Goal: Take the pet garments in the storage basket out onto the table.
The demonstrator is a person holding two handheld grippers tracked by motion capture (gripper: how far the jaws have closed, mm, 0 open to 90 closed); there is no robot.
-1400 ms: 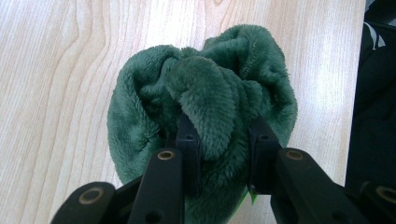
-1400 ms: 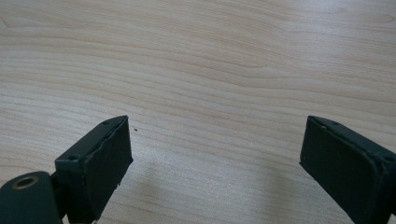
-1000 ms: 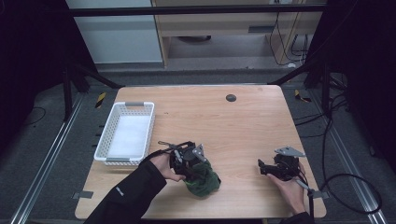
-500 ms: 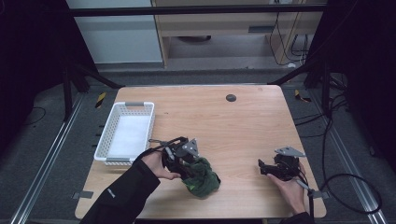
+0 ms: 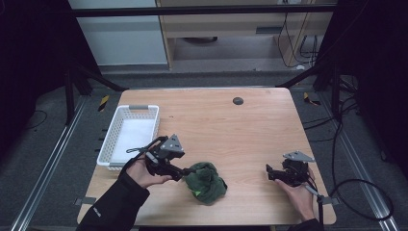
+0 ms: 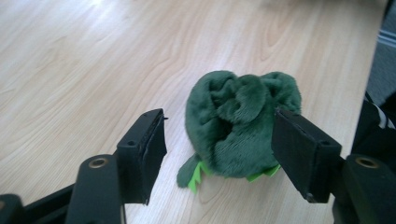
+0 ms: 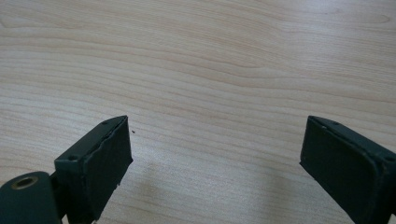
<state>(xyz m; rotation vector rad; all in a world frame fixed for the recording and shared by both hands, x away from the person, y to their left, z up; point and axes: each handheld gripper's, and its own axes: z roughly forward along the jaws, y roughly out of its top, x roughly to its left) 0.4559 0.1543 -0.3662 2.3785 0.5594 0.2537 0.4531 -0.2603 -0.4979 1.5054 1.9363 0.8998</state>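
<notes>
Fingers [image 6: 142, 161] of the left gripper [image 5: 185, 172] stand apart, having just been opening, with one green plush toy [image 6: 240, 123] lying on the table [image 5: 231, 130] between them and no pad clearly pressing it, though the far pad sits right against its fur. Across the table, well apart from the toy, the right gripper [image 5: 270, 174] has its jaws wide and bare over plain wood. Counted: one toy, one white basket [image 5: 129, 134], two grippers; no writing or label can be read anywhere.
</notes>
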